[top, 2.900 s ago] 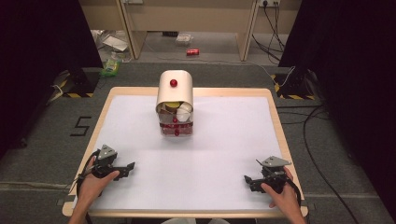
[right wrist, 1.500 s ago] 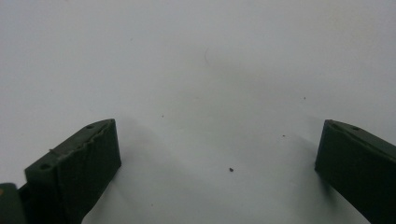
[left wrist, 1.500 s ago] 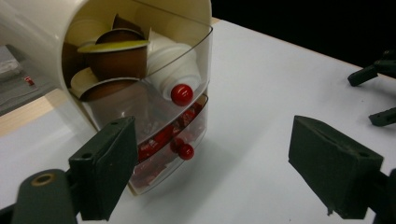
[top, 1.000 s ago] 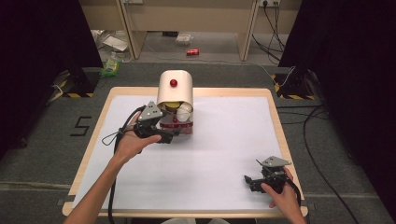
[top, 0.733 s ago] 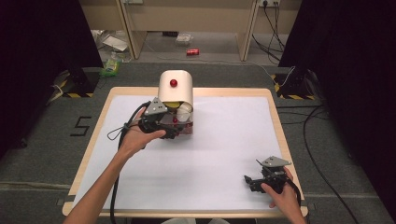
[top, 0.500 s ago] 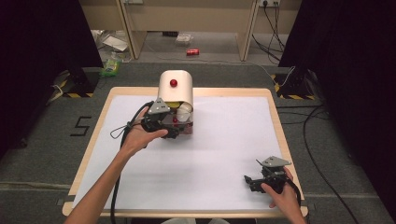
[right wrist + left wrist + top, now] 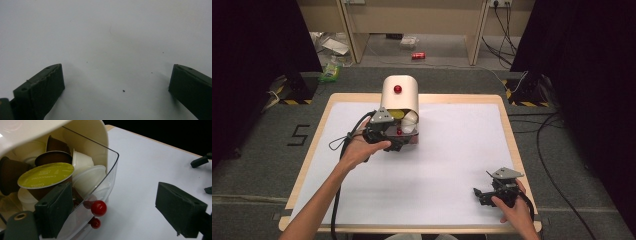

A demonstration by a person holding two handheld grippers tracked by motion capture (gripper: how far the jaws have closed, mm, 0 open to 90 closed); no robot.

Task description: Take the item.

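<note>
The right gripper [image 7: 482, 194] rests near on the tabletop [image 7: 452, 150], fingers spread and empty. Farther, the left gripper [image 7: 404, 144] has reached the capsule bin [image 7: 110, 170]; its fingers are spread, one inside among the capsules [image 7: 46, 174], so no capsule is taken yet.

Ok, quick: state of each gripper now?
Left gripper: open, one jaw inside the clear plastic capsule drawer, gripping nothing.
Right gripper: open, empty.

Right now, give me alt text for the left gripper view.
The left gripper stands open at a clear capsule drawer: one of its jaws reaches inside beside a yellow-lidded capsule, the other stands over the white table. A red knob sits between them.
</note>
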